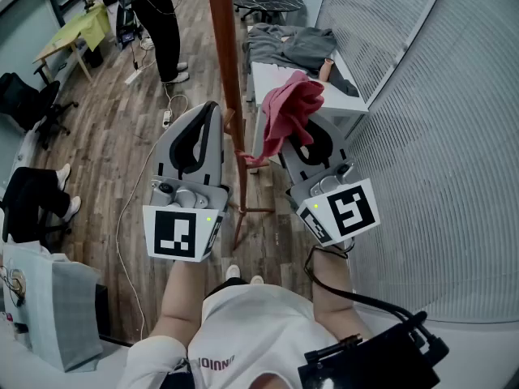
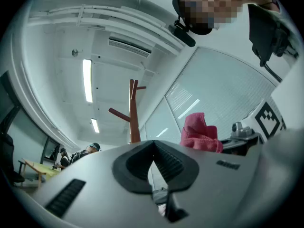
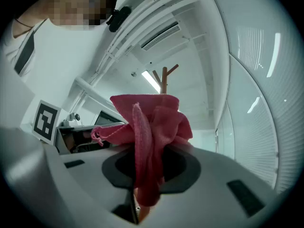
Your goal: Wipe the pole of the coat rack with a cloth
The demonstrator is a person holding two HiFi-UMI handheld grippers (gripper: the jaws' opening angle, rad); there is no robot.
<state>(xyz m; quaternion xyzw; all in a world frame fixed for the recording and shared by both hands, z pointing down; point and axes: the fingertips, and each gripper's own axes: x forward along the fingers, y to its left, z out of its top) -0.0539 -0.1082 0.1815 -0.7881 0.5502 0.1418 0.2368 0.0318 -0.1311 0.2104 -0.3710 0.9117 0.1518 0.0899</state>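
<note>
1. Wood floor (image 1: 105, 144) fills the left of the head view. A wall of white blinds (image 1: 454, 136) runs down the right.
2. The brown pole (image 1: 225, 55) of the coat rack stands upright in the middle, right between the two grippers. Its feet sit on the floor just ahead of the person's shoes.
3. There's a white table (image 1: 268, 83) behind the pole on the right, with grey clothes (image 1: 300, 45) heaped on it.
4. Someone in black (image 1: 162, 23) is standing further back on the floor. A white cable (image 1: 130, 209) snakes from a power strip (image 1: 167, 118) toward the camera.
5. Left gripper (image 1: 209, 112) is just left of the pole and tilted up. Its own view shows the jaws fully together with nothing in them. It isn't touching the pole.
6. Right gripper (image 1: 312, 136) is just right of the pole, with its jaws clamped tight on the cloth.
7. The pink cloth (image 1: 288, 112) is bunched up above the right jaws. One corner hangs down toward the pole, but honestly I can't tell if it's actually touching the wood. In the right gripper view it blocks most of the pole, and only the top prongs peek out above it.
</note>
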